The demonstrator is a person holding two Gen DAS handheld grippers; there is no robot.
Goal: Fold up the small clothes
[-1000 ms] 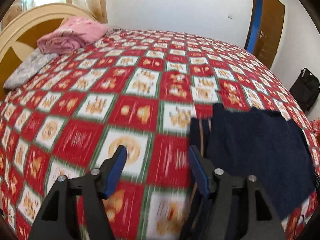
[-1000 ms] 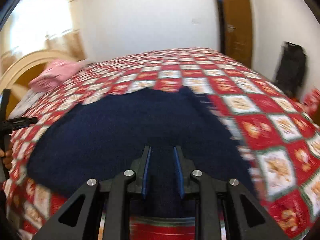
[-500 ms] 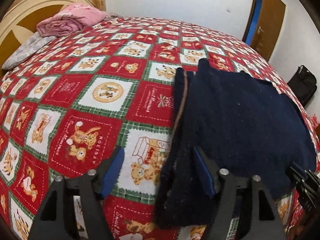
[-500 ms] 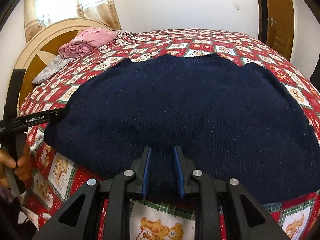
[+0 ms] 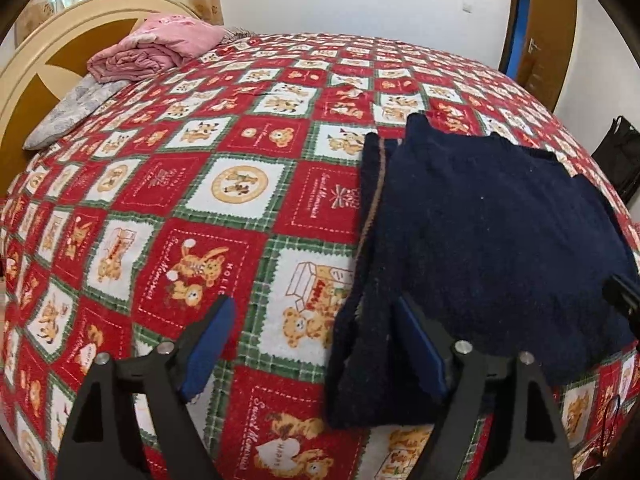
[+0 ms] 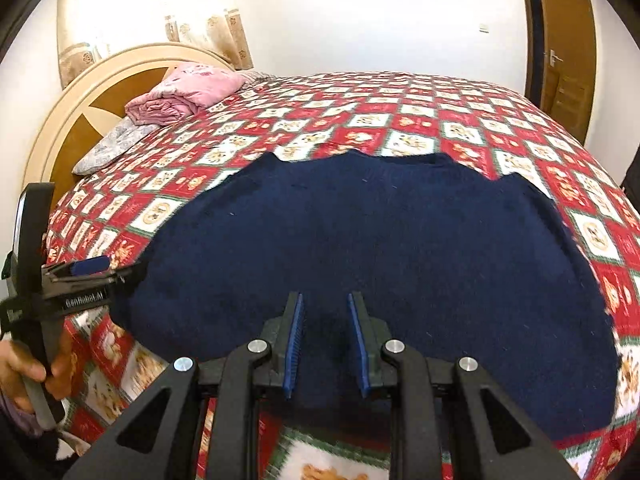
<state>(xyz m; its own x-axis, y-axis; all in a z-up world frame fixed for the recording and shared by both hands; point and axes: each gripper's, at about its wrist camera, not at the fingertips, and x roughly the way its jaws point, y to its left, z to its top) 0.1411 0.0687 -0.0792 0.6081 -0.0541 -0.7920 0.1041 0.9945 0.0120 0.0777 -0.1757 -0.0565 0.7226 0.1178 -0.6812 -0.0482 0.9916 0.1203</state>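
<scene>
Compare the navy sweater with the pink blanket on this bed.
The navy sweater lies spread flat near the foot edge of the bed; the pink blanket is bundled in a thick roll by the headboard. The sweater is dark and plain; the blanket is pale pink with a faint print. The sweater lies right in front of both hand-held grippers; the blanket lies far from them. Both rest on the red checked bedspread.

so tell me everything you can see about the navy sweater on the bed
The navy sweater is a dark blue, fuzzy-looking knit lying flat on the red teddy-bear bedspread. Its left edge shows a folded strip with a thin tan line. The left gripper is wide open at that edge; the right gripper straddles the near hem, jaws narrowly parted, not clearly pinching.
</scene>
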